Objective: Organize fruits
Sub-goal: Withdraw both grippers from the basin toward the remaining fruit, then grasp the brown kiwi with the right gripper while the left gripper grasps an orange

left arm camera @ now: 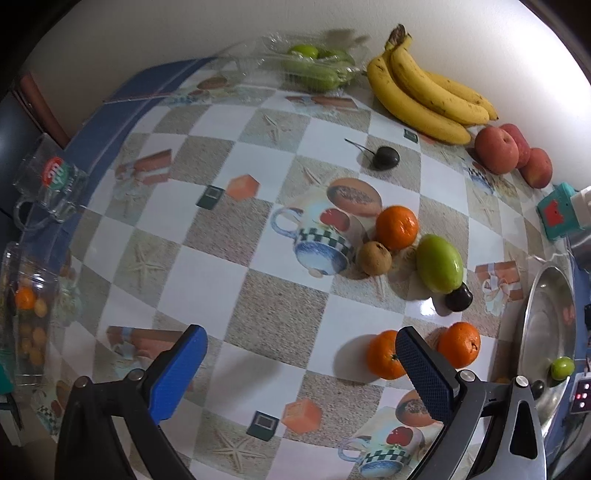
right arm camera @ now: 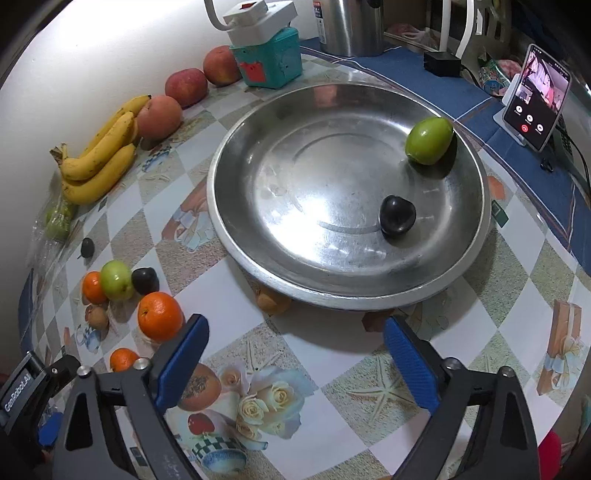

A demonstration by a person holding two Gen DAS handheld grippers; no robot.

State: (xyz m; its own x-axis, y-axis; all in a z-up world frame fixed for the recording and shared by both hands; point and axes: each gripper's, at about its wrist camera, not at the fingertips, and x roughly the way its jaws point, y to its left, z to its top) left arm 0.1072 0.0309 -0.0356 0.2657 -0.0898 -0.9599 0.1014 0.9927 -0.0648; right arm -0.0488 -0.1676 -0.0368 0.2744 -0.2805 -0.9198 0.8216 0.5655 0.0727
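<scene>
Mid-sort: green fruit and dark plum already in steel pan. Both grippers wide apart, empty. Next, probably: closing on nearest orange.

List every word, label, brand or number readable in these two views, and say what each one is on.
"GenRobot.AI": white lettering on the left gripper, seen at the right wrist view's edge.
Glass mug: red and green logo, blurred, unreadable.
Phone: call icons only, no readable text.
Metal kettle: label too small to read.
</scene>
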